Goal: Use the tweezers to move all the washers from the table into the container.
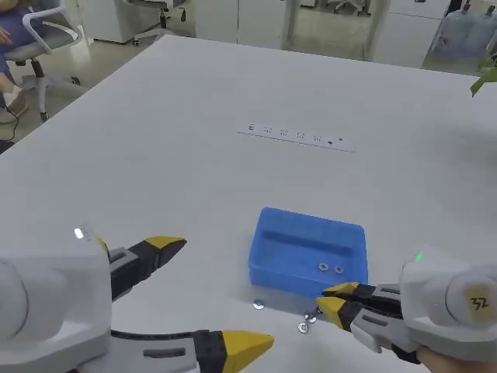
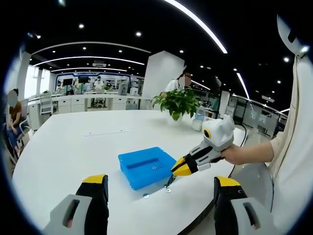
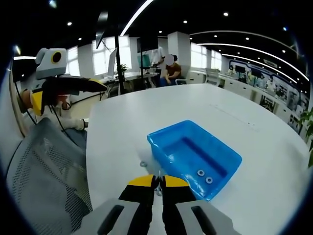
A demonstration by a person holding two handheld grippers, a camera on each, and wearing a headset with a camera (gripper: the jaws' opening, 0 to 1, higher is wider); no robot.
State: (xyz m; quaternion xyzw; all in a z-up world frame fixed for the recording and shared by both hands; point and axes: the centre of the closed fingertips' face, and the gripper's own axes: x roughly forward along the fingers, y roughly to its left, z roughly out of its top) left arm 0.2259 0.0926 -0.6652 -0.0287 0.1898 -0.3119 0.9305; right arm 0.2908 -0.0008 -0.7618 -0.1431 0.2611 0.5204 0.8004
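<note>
A blue container (image 1: 309, 245) sits on the white table (image 1: 194, 155) with two washers (image 1: 331, 269) inside it. Two more washers lie on the table by its near wall, one (image 1: 258, 305) to the left and one (image 1: 303, 327) closer to me. My right gripper (image 1: 326, 300) is shut on thin metal tweezers (image 1: 313, 315), whose tip reaches down beside the nearer washer. The right gripper view shows the tweezers (image 3: 157, 183) between closed jaws, short of the container (image 3: 195, 152). My left gripper (image 1: 224, 291) hangs open and empty at the lower left, apart from the container (image 2: 146, 166).
A white power strip (image 1: 295, 136) lies farther back on the table. An office chair (image 1: 39, 39) stands off the far left corner. A potted plant (image 2: 178, 103) sits at the table's far end, with people seated beyond. A mesh chair (image 3: 44, 166) is close beside me.
</note>
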